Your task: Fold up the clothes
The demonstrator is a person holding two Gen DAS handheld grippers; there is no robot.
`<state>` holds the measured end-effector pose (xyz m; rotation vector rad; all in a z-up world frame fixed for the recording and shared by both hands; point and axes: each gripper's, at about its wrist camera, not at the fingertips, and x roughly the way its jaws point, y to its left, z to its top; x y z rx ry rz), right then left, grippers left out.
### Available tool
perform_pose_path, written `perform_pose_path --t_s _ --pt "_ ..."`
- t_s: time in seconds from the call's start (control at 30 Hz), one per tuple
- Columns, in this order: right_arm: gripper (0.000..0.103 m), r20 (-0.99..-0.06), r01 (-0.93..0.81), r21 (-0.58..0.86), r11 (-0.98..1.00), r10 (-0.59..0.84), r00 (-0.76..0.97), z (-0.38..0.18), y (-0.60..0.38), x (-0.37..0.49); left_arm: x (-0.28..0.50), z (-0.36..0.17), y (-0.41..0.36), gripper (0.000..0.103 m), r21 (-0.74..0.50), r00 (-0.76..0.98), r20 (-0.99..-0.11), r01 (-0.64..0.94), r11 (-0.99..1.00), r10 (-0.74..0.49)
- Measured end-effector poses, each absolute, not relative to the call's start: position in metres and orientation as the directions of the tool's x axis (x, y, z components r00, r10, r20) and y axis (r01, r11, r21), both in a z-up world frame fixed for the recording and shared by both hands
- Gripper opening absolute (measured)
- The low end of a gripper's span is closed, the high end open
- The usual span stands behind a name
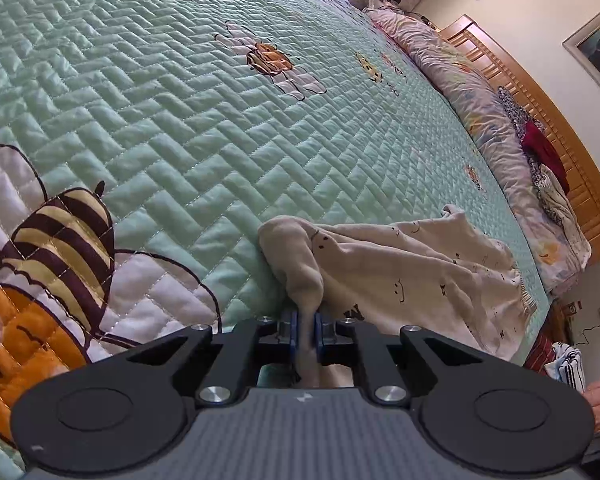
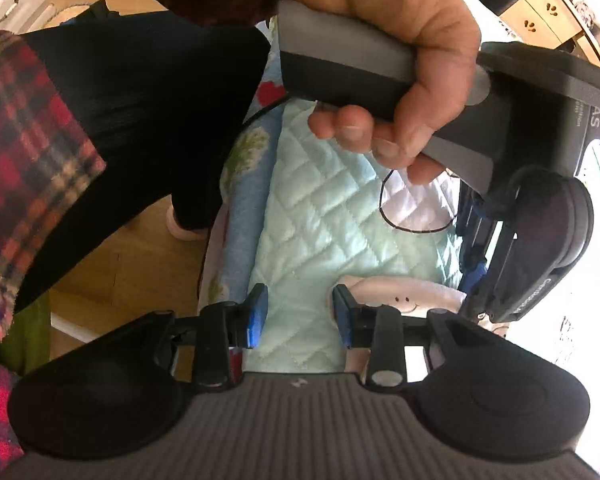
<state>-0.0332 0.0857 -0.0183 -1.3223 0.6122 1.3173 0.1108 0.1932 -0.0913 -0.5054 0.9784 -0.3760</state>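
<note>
Beige garment (image 1: 400, 280): near end hidden behind left gripper (image 1: 306, 330) body. In right wrist view only small patch shows beside finger. Wall picture (image 1: 598, 46) cut by edge.

Green bee-patterned quilt (image 1: 220, 128), wooden headboard (image 1: 540, 120)

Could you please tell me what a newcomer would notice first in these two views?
First, the mint quilted bedspread with big bee pictures fills the left wrist view. At its near edge, the left claw pinches the beige garment. In the right wrist view, the right claw hangs open over the bedspread.
</note>
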Motion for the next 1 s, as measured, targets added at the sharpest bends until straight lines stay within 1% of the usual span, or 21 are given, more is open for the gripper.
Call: perform_pose_path --t_s 0.03,0.07,0.1,0.27,0.37,0.4,0.43,0.47,0.5,0.53,0.57,0.6,0.63,0.67,0.8,0.83,0.9,1.0 --pt "0.039 -0.917 -0.911 -0.321 -0.259 0.325 0.231 -0.017 0.086 -0.035 0.111 -0.091 0.193 0.012 -0.562 0.508 -0.691 0.07 0.824 -0.515" --pt "0.047 -0.925 -0.915 -0.299 -0.271 0.317 0.208 -0.015 0.086 -0.038 0.112 -0.091 0.193 0.012 -0.565 0.506 -0.692 0.062 0.823 -0.514" --pt "0.044 -0.926 -0.922 -0.286 -0.261 0.324 0.196 -0.012 0.085 -0.039 0.114 -0.091 0.193 0.012 -0.57 0.504 -0.694 0.054 0.82 -0.515" --pt "0.044 -0.896 -0.959 -0.249 -0.137 0.408 0.174 0.002 0.076 -0.044 0.115 -0.095 0.199 0.012 -0.604 0.495 -0.676 0.053 0.795 -0.546" --pt "0.046 -0.815 -0.964 -0.256 0.074 0.52 0.256 0.02 0.061 -0.024 0.115 -0.098 0.204 0.012 -0.631 0.494 -0.657 0.052 0.774 -0.569" --pt "0.052 -0.78 -0.957 -0.242 0.161 0.555 0.29 0.026 0.055 -0.015 0.115 -0.098 0.204 0.012 -0.624 0.495 -0.658 0.062 0.779 -0.567" --pt "0.055 -0.75 -0.943 -0.231 0.239 0.573 0.329 0.028 0.051 -0.006 0.115 -0.096 0.202 0.011 -0.613 0.496 -0.661 0.074 0.786 -0.562" --pt "0.059 -0.737 -0.929 -0.215 0.3 0.575 0.356 0.026 0.049 0.002 0.115 -0.096 0.201 0.011 -0.604 0.498 -0.664 0.084 0.793 -0.558" --pt "0.059 -0.748 -0.929 -0.176 0.325 0.569 0.341 0.021 0.047 0.01 0.114 -0.095 0.2 0.012 -0.601 0.5 -0.663 0.088 0.794 -0.557" --pt "0.059 -0.774 -0.945 -0.122 0.305 0.566 0.283 0.012 0.048 0.014 0.114 -0.096 0.201 0.012 -0.602 0.502 -0.661 0.089 0.794 -0.557" --pt "0.063 -0.794 -0.96 -0.093 0.263 0.562 0.231 0.003 0.052 0.011 0.113 -0.096 0.201 0.012 -0.605 0.508 -0.657 0.088 0.792 -0.558" --pt "0.07 -0.795 -0.967 -0.101 0.235 0.565 0.22 -0.002 0.052 0.004 0.111 -0.097 0.202 0.012 -0.608 0.514 -0.651 0.087 0.789 -0.559" --pt "0.071 -0.788 -0.969 -0.121 0.217 0.573 0.227 -0.004 0.05 -0.005 0.109 -0.097 0.203 0.012 -0.613 0.523 -0.644 0.084 0.786 -0.558" --pt "0.07 -0.777 -0.97 -0.107 0.218 0.59 0.219 -0.003 0.046 -0.01 0.107 -0.097 0.204 0.012 -0.618 0.534 -0.636 0.079 0.782 -0.557" --pt "0.069 -0.725 -0.948 -0.064 0.311 0.638 0.258 0.013 0.016 -0.02 0.093 -0.095 0.207 0.014 -0.634 0.585 -0.599 0.07 0.77 -0.546" --pt "0.069 -0.714 -0.941 -0.031 0.336 0.651 0.257 0.017 0.007 -0.018 0.089 -0.094 0.208 0.015 -0.639 0.599 -0.588 0.068 0.766 -0.543" --pt "0.069 -0.685 -0.922 0.042 0.386 0.683 0.254 0.026 -0.013 -0.016 0.079 -0.089 0.216 0.023 -0.657 0.633 -0.556 0.063 0.752 -0.539" --pt "0.069 -0.641 -0.874 0.156 0.461 0.72 0.265 0.029 -0.043 -0.012 0.059 -0.079 0.23 0.025 -0.691 0.682 -0.497 0.064 0.72 -0.537"
